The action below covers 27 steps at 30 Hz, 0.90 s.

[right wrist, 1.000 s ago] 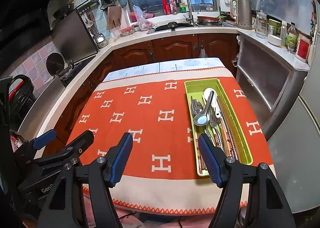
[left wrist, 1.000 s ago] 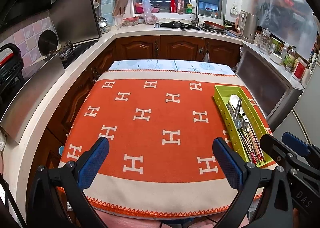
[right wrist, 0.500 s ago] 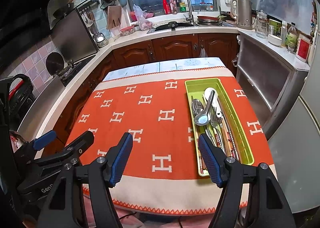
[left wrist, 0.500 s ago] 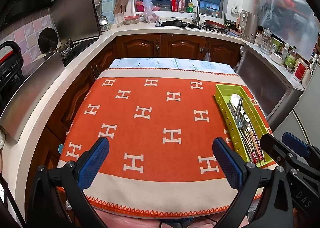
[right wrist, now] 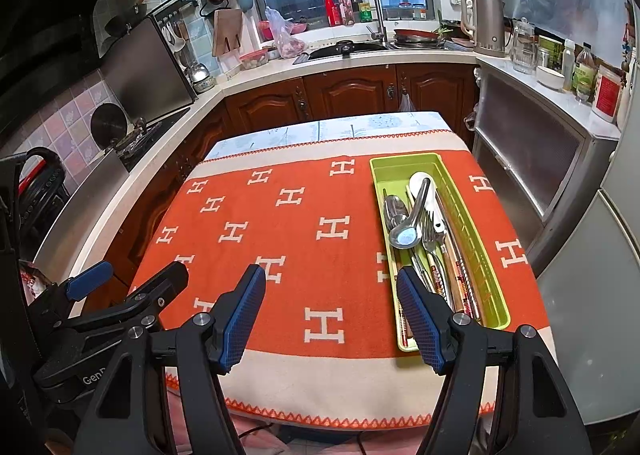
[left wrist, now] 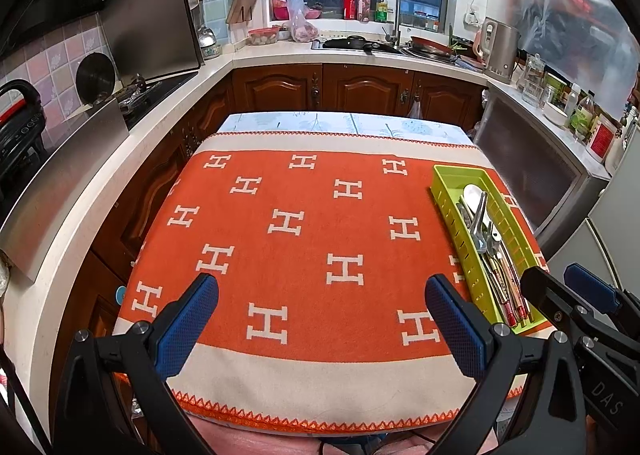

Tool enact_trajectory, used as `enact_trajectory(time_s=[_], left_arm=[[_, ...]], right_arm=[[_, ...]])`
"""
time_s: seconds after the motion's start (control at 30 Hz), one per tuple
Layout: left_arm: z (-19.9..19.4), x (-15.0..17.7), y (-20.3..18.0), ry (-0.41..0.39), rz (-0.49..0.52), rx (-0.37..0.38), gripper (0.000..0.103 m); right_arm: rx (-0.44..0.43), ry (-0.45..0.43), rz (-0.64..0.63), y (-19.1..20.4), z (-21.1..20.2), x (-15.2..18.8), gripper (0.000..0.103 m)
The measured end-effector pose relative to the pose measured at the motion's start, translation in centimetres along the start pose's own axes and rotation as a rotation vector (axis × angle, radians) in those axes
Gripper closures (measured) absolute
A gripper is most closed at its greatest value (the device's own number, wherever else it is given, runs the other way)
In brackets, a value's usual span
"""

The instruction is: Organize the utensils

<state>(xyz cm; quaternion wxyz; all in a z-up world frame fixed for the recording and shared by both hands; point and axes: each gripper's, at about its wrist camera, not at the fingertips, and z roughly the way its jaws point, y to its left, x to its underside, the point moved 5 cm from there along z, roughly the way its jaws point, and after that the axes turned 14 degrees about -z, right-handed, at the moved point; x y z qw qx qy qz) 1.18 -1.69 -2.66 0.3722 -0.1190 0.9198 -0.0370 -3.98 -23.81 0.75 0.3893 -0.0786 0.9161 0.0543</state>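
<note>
A lime-green utensil tray (right wrist: 472,211) (left wrist: 460,175) lies on the right side of the orange H-patterned cloth (right wrist: 296,231) (left wrist: 304,247). It holds spoons (right wrist: 406,233), a fork (right wrist: 430,227), a white spoon (right wrist: 420,181) and chopsticks (right wrist: 460,275); the utensils also show in the left wrist view (left wrist: 484,227). My left gripper (left wrist: 320,319) is open and empty above the cloth's near edge. My right gripper (right wrist: 332,315) is open and empty, its right fingertip (right wrist: 416,307) in front of the tray's near end.
Kitchen counters (left wrist: 280,51) ring the table, with a stove (left wrist: 152,87) at left, a sink (right wrist: 348,49) at the back, a kettle (right wrist: 482,27) and jars (right wrist: 580,71) at right. A grey cabinet (right wrist: 536,143) and fridge (right wrist: 600,295) stand close right.
Both grippers stay open and empty. The views shift very slightly; nothing on the table has moved.
</note>
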Motion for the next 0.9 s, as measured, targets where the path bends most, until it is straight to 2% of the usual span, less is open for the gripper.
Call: enact_trajectory(time_s=[0.9], left_arm=[[0.65,0.25,0.44,0.018,-0.003,-0.002,0.001]], right_arm=[[0.001,0.007,-0.002,0.23,0.28,0.13,0.034]])
